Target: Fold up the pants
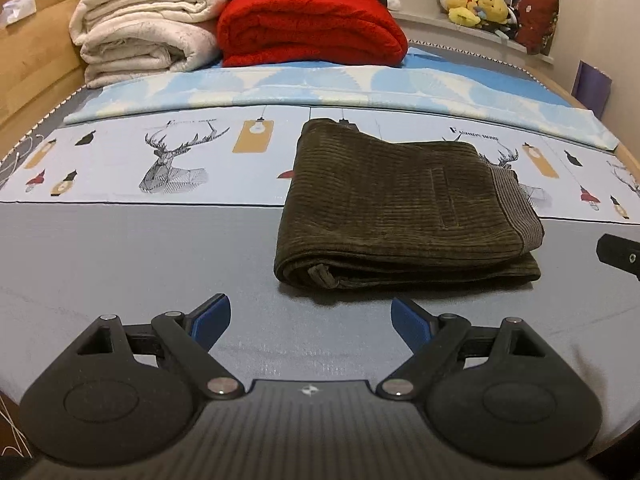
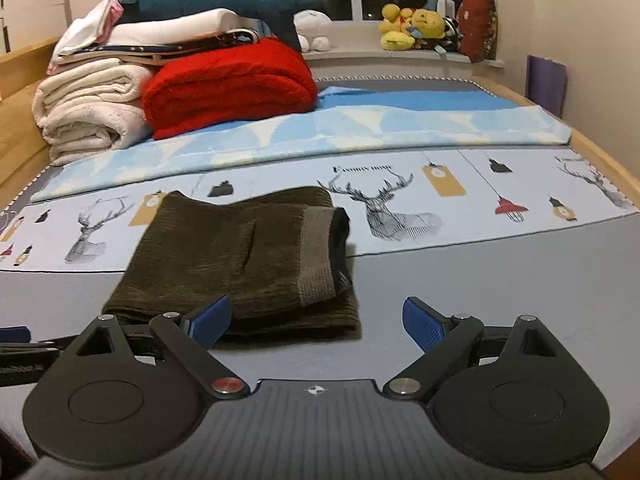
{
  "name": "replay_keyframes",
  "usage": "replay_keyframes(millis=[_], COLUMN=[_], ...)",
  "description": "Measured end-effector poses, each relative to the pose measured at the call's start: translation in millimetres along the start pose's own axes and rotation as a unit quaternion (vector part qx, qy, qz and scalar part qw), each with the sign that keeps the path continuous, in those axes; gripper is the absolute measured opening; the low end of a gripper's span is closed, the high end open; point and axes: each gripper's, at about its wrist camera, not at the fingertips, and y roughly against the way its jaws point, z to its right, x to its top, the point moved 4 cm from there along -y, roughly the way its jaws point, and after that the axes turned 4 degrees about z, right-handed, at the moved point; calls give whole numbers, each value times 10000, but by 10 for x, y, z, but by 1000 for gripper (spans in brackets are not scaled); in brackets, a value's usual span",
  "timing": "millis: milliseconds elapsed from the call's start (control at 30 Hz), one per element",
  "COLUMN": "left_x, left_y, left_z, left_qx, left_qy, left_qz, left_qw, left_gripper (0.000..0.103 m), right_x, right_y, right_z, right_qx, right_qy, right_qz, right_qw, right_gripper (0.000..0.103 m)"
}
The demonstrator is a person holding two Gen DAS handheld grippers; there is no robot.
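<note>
Dark olive corduroy pants (image 1: pixel 400 204) lie folded into a compact stack on the bed, waistband at the right. In the left wrist view my left gripper (image 1: pixel 311 320) is open, its blue pads apart over bare grey sheet just in front of the stack. A tip of the right gripper (image 1: pixel 618 254) shows at the right edge. In the right wrist view the pants (image 2: pixel 240 256) lie ahead and left. My right gripper (image 2: pixel 318 322) is open; its left pad overlaps the stack's near edge in the picture, and nothing sits between the pads.
The bed (image 1: pixel 120 248) has a grey sheet and a band printed with deer. At the back stand folded cream blankets (image 1: pixel 144 28) and a red blanket (image 1: pixel 312 28). A wooden frame (image 1: pixel 36 64) runs on the left. Plush toys (image 1: pixel 476 4) sit on the sill.
</note>
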Motion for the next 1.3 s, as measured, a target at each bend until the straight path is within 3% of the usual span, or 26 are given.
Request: replay_keyframes(millis=[1300], left_x=[-35], left_y=[10], left_z=[109], left_qx=[-7], left_qy=[-149], left_qz=[70], left_qw=[9999], left_gripper=[91], right_x=[-58], right_y=[-62], right_z=[-113], right_qx=[92], right_qy=[104], right_qz=[-70], right_qw=[9999], right_gripper=[93])
